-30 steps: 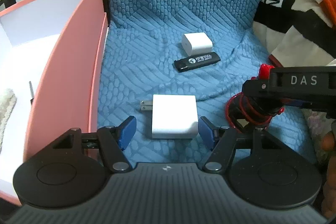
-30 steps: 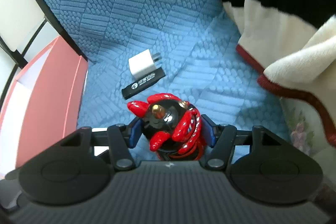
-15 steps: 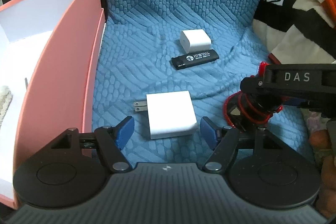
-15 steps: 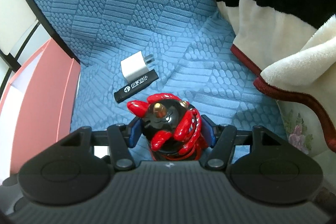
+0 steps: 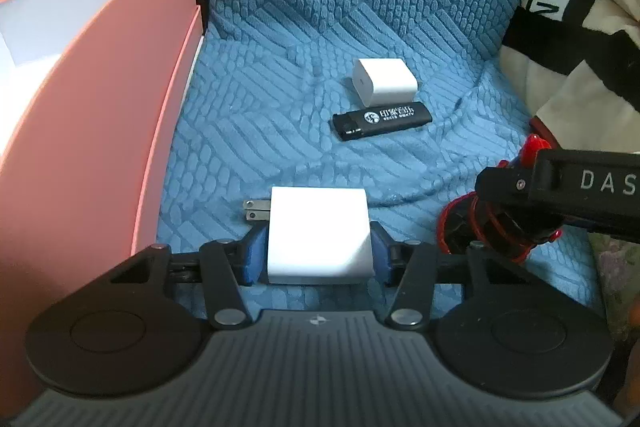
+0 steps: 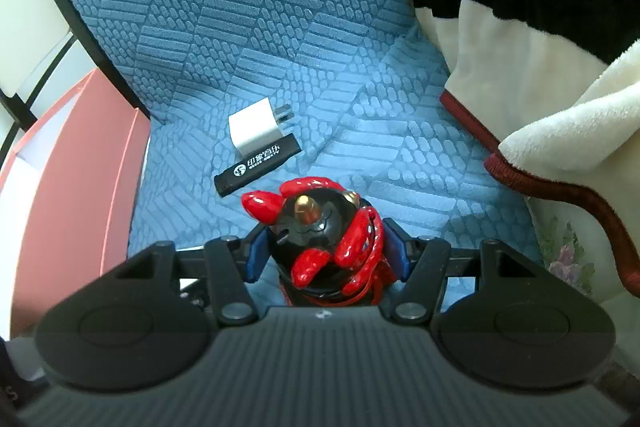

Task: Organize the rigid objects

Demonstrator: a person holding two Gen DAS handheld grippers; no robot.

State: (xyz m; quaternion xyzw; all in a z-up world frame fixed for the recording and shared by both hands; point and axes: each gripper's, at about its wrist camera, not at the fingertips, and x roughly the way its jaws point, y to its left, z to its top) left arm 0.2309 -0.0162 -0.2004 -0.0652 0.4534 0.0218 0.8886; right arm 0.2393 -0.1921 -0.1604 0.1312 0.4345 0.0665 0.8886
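My left gripper [image 5: 318, 251] is shut on a large white plug charger [image 5: 318, 233], its prongs pointing left, on the blue textured cushion [image 5: 280, 75]. My right gripper [image 6: 326, 251] is shut on a red and black figurine [image 6: 324, 235]; that figurine also shows at the right of the left wrist view [image 5: 486, 223]. A small white charger [image 5: 386, 81] and a black USB stick [image 5: 382, 120] lie together further back; both show in the right wrist view, the charger [image 6: 256, 129] behind the stick [image 6: 258, 165].
A pink open box [image 5: 96, 115] with a white inside stands along the cushion's left edge, also in the right wrist view [image 6: 68, 195]. A black, white and orange blanket [image 6: 540, 27] is piled on the right. The cushion's back rises behind the objects.
My left gripper has closed its fingers onto the large white charger, which lay between open fingers before. My right gripper keeps hold of the figurine and has shifted slightly.
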